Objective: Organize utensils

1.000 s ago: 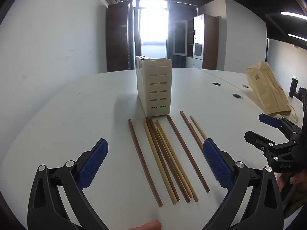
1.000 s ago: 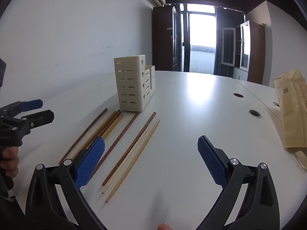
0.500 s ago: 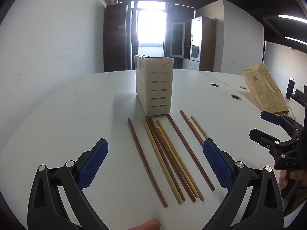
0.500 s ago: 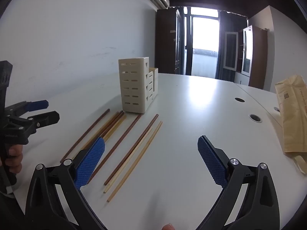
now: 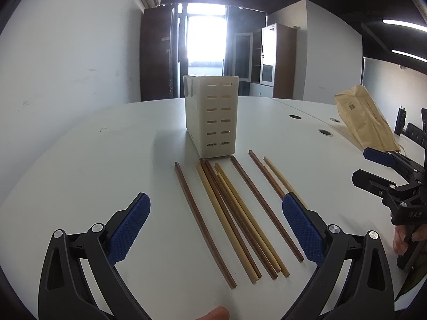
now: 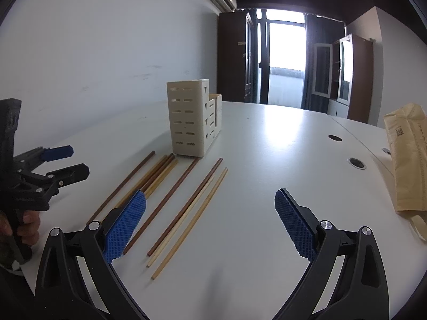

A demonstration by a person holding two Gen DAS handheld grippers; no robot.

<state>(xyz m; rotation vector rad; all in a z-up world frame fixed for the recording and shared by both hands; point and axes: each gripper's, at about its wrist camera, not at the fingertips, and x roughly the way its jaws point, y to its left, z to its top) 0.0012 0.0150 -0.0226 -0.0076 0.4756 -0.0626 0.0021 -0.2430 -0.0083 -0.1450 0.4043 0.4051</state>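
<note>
Several wooden chopsticks (image 5: 234,213), some dark brown and some pale, lie side by side on the white table (image 5: 106,160) in front of a cream slotted utensil holder (image 5: 213,117). The holder (image 6: 190,122) and chopsticks (image 6: 170,194) also show in the right wrist view. My left gripper (image 5: 216,229) is open and empty, hovering above the near ends of the chopsticks. My right gripper (image 6: 210,224) is open and empty, just right of the chopsticks. Each gripper shows in the other's view, the right one (image 5: 373,168) and the left one (image 6: 66,161).
A brown paper bag (image 5: 365,122) lies on the table at the right, also in the right wrist view (image 6: 408,160). Round cable holes (image 6: 357,163) sit in the table beyond. A white wall runs along the left; cabinets and a bright door stand behind.
Both grippers have moved slightly forward and lower toward the chopsticks. Both stay open; nothing on the table has moved.
</note>
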